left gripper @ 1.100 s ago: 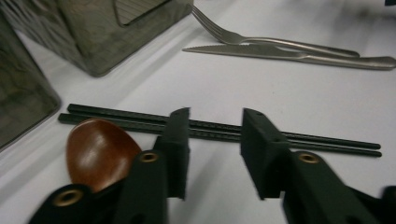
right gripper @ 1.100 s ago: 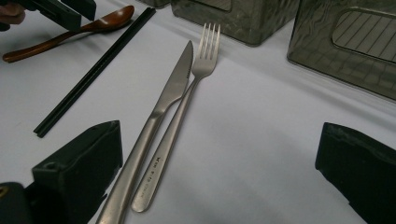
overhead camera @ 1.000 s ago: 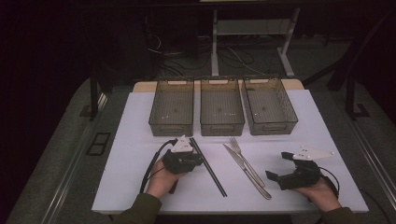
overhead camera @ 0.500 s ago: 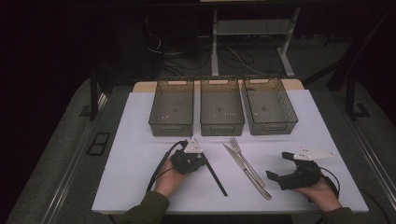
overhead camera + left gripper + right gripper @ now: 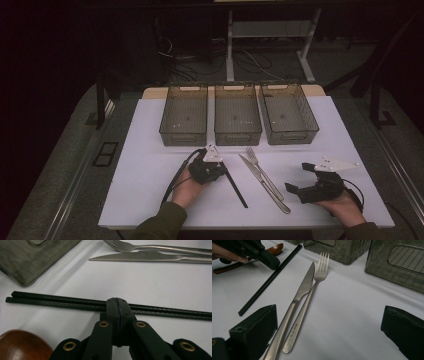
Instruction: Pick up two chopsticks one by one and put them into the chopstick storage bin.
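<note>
my left tool (image 5: 117, 305) is pressed together, empty, its tip just short of the pair of thin black chopsticks (image 5: 62, 302) lying crosswise on the white tabletop (image 5: 145, 150). my right tool (image 5: 329, 327) is spread, well apart from them.

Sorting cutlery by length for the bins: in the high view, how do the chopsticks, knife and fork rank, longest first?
1. Knife, slightly the longest.
2. Chopsticks, partly hidden under the left gripper, so their length is unsure; knife and chopsticks look close.
3. Fork, shortest.
</note>
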Tool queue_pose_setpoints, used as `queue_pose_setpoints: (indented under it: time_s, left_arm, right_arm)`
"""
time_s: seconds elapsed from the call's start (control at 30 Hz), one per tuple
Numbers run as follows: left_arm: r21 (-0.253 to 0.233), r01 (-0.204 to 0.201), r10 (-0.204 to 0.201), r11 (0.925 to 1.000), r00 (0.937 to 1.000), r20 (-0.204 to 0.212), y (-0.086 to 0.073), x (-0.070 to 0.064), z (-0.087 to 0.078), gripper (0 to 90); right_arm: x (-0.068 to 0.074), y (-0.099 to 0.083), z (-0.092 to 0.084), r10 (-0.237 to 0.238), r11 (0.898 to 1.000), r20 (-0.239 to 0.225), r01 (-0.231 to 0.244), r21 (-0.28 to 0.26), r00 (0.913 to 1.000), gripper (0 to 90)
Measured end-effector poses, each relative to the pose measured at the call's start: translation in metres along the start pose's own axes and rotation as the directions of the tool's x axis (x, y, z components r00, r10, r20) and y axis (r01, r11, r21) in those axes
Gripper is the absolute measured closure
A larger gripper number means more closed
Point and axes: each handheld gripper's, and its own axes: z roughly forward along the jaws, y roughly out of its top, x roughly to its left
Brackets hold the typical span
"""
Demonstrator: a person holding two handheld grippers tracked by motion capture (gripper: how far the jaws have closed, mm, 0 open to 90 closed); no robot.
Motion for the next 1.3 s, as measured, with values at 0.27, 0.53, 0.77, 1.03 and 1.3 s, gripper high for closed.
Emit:
queue_pose_setpoints:
  time_s: [0.27, 0.53, 0.77, 1.03, 1.3]
  left_arm:
    - [-0.013, 0.003, -0.003, 0.9999, 1.0, 0.004, 0.006, -0.001, 0.007, 88.6]
    - [-0.016, 0.016, -0.016, 0.9997, 0.9999, 0.005, 0.008, -0.001, 0.007, 81.1]
    - [-0.033, 0.072, -0.074, 0.9969, 0.9954, -0.062, 0.014, -0.001, 0.0, 59.2]
    - [-0.052, 0.074, -0.076, 0.9959, 0.9964, -0.038, 0.022, -0.006, 0.003, 49.4]
    - [-0.063, 0.027, -0.024, 0.9977, 0.9983, 0.052, 0.03, -0.032, 0.009, 62.3]
  right_arm:
    - [0.0, 0.0, 0.0, 0.0, 1.0, 0.0, 0.0, 0.0, 1.0, 0.2]
    - [-0.001, 0.0, -0.001, 0.0, 1.0, 0.001, 0.0, 0.001, 1.0, 0.2]
    - [-0.001, 0.0, -0.001, 0.0, 1.0, 0.002, 0.0, 0.002, 1.0, 0.2]
    - [0.0, 0.0, -0.001, -0.001, 1.0, 0.002, 0.001, 0.001, 1.0, 0.2]
    - [-0.001, 0.0, -0.001, 0.002, 1.0, 0.002, -0.002, 0.002, 1.0, 0.2]
